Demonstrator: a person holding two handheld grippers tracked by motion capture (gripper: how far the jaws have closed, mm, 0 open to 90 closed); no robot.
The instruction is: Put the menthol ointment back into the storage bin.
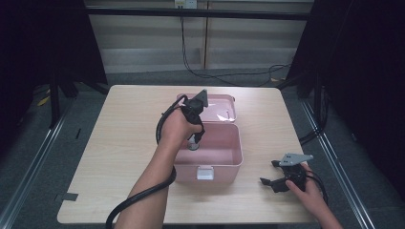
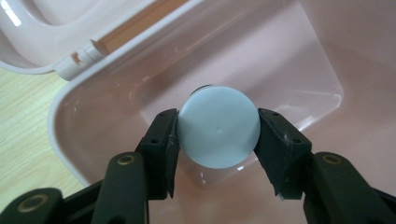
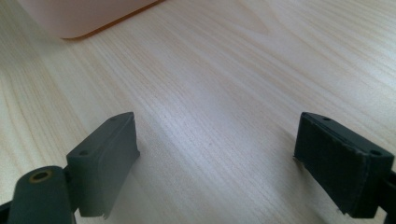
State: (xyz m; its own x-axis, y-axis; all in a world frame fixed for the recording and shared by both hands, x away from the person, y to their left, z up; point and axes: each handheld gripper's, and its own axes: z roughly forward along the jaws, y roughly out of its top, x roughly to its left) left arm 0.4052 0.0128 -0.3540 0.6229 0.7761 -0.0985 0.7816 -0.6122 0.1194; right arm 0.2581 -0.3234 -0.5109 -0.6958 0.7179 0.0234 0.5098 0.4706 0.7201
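An open pink plastic box [image 1: 236,160] sits mid-table with its lid [image 1: 224,104] laid back behind it. My left gripper [image 1: 195,142] points down into the box and is shut on a round container with a pale blue cap [image 2: 219,126]; both pads press on the cap's sides, above the box floor [image 2: 299,88]. The container's body below the cap is mostly hidden. My right gripper [image 1: 267,182] rests low over the bare table at the front right, open, with nothing between its jaws [image 3: 217,163]. A corner of the pink box [image 3: 79,18] shows at the top left of the right gripper view.
The wooden table [image 1: 124,138] has bare room left and right of the box. The box's white latch [image 1: 205,173] faces the front edge. A black cable [image 1: 138,195] trails from the left gripper along the forearm. Dark frame posts and floor cables lie beyond the table.
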